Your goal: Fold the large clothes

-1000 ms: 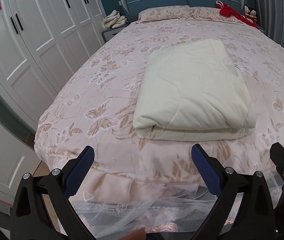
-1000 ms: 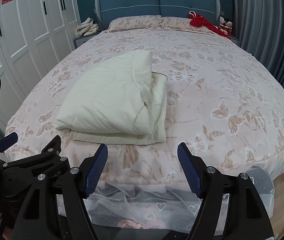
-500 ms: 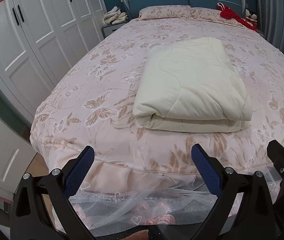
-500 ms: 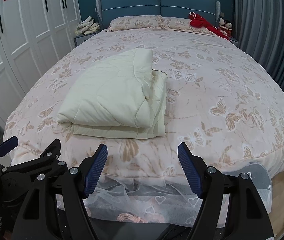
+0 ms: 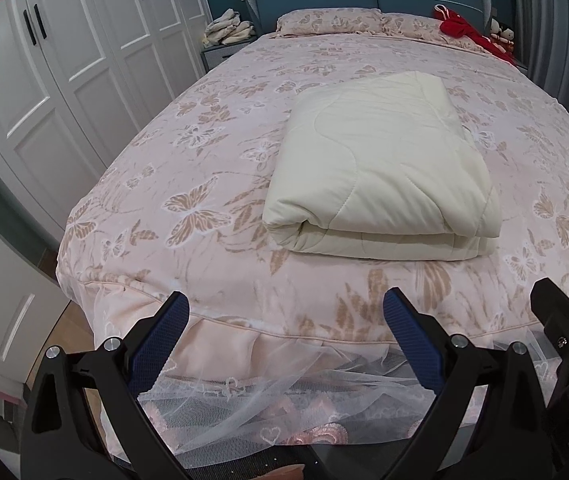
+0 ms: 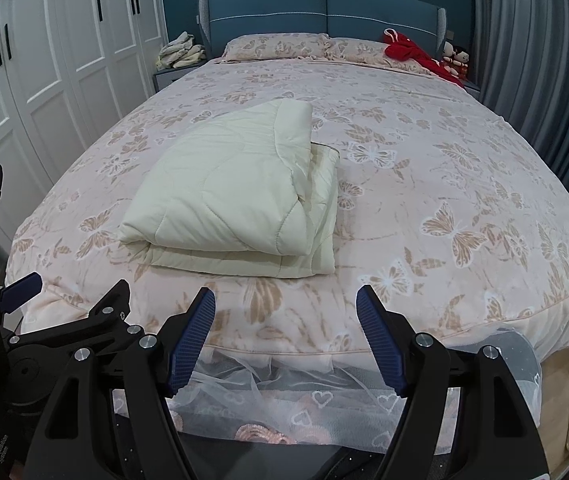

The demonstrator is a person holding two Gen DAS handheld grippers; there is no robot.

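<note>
A cream quilted blanket lies folded into a thick rectangle on the bed, near its foot; in the right wrist view the blanket sits left of centre, its layered edges facing right. My left gripper hovers over the foot of the bed, open, with nothing between its blue pads. My right gripper is beside it, also open and empty, short of the blanket's near fold. Each gripper's black frame shows at the edge of the other's view.
The bed's pink butterfly cover spreads wide to the right of the blanket. White wardrobe doors line the left side, grey curtains the right. Pillows and a red cloth lie at the headboard. A lace valance hangs below the grippers.
Both views have pulled back a little from the bed, so the blanket looks slightly farther off. Both grippers stay open.
</note>
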